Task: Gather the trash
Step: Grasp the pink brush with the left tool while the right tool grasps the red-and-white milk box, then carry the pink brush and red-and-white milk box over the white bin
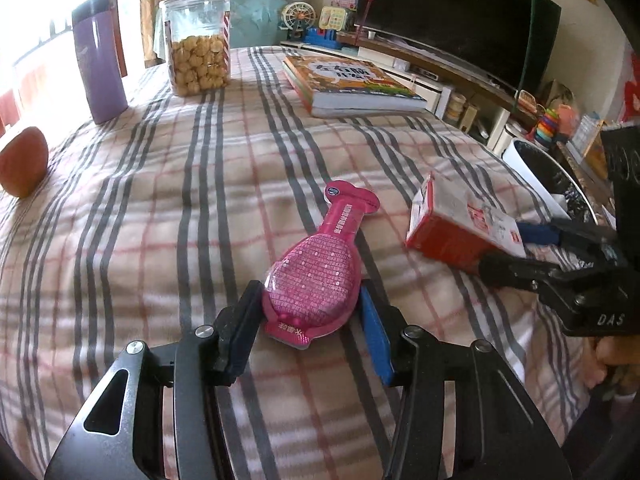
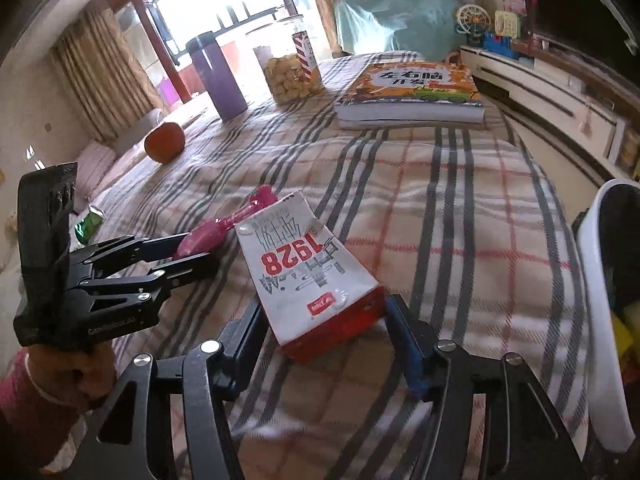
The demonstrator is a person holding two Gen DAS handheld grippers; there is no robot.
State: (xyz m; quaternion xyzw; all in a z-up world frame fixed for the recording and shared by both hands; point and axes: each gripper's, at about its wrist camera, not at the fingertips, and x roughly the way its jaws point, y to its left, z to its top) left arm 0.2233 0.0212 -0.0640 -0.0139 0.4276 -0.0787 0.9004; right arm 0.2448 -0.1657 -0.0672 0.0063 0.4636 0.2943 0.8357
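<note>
left fingers grip pink pouch | right fingers grip carton | bin cut off

**Setting: a home living room**

A plaid cloth covers the table. On it stand a jar of snacks, a purple tumbler, an orange and a children's book. A television sits on a low cabinet with toys. Curtains frame a bright window.

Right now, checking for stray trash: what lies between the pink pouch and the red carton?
Only bare plaid blanket between pink pouch and red carton, in the left wrist view.
</note>
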